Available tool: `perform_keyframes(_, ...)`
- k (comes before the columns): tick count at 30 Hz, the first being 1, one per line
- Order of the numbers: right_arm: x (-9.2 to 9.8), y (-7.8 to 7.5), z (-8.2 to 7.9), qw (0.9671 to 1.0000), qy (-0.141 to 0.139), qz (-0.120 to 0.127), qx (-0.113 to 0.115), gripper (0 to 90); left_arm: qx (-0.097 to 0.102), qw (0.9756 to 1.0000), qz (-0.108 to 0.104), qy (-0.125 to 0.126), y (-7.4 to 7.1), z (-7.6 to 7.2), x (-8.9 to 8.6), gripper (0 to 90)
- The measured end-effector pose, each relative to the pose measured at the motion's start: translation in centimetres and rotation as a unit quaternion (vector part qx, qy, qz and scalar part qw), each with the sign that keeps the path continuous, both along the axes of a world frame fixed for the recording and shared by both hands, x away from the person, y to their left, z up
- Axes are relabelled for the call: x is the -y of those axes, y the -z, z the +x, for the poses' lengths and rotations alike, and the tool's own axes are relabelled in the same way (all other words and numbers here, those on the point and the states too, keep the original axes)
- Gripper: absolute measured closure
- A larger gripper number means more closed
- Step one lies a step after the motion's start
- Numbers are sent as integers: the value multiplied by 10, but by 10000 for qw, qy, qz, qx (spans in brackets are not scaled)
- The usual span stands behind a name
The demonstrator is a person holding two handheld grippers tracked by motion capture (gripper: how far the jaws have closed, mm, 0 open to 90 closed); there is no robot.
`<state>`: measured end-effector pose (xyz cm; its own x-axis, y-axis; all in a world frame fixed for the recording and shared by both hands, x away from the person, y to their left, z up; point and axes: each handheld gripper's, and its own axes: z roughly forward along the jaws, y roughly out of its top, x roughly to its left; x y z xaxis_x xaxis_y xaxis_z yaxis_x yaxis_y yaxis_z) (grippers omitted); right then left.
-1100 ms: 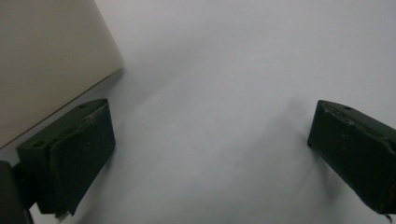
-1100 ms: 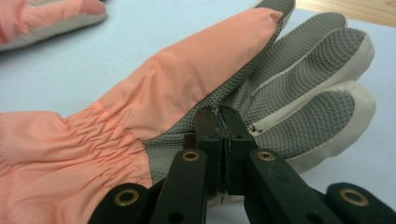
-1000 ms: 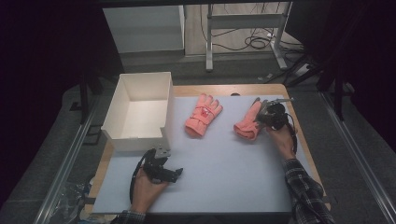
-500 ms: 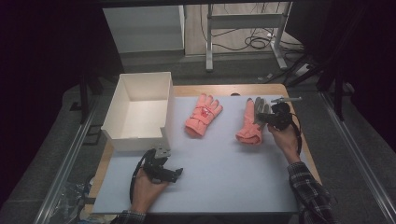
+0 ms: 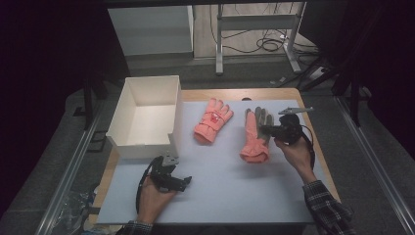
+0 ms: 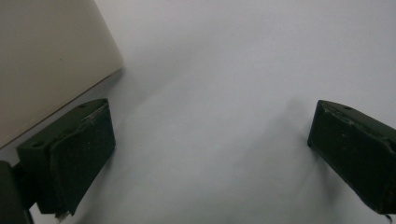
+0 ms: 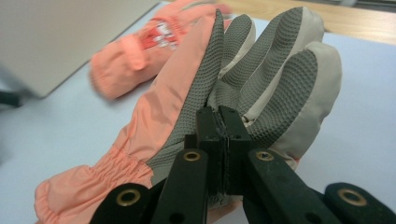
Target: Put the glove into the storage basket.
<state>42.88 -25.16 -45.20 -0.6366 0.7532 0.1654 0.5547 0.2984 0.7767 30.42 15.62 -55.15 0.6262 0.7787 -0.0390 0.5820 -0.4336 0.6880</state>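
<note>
Pinching the grey palm of a pink glove point(image 5: 253, 139), the right hand-held gripper point(image 5: 274, 130) sits right of centre in the high view, jaws closed on the fabric. Another glove point(image 5: 212, 120) lies nearer centre on the worktop point(image 5: 244, 191). Lower left, the left hand-held gripper point(image 5: 177, 182) rests wide open, empty, below a white box point(image 5: 142, 147).

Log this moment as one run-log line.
right gripper: shut on right glove, palm up | left gripper: open, idle on mat by box | left glove: flat on mat
</note>
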Motion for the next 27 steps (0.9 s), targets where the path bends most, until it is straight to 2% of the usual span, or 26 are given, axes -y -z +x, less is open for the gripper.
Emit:
perform_keyframes(4,-10,4,-13,9996,-271,53,-61,882,4,10000,-13,-10,0,0,0,5)
perform_keyframes(9,-20,11,-25,9989,-436,139,-134,882,3,10000,2,0,0,0,0,5)
perform_keyframes(15,-29,27,-34,9978,-595,181,-227,882,2,10000,1,-2,0,0,0,5)
perform_keyframes(21,-33,47,-33,9976,-624,19,-292,880,1,10000,-1,-2,0,0,0,5)
perform_keyframes(23,-34,51,-33,9976,-637,-140,-213,878,3,10000,-1,-3,0,0,0,5)
perform_keyframes(27,-34,53,-32,9965,-775,-289,-109,845,2,10000,0,-2,0,0,0,5)
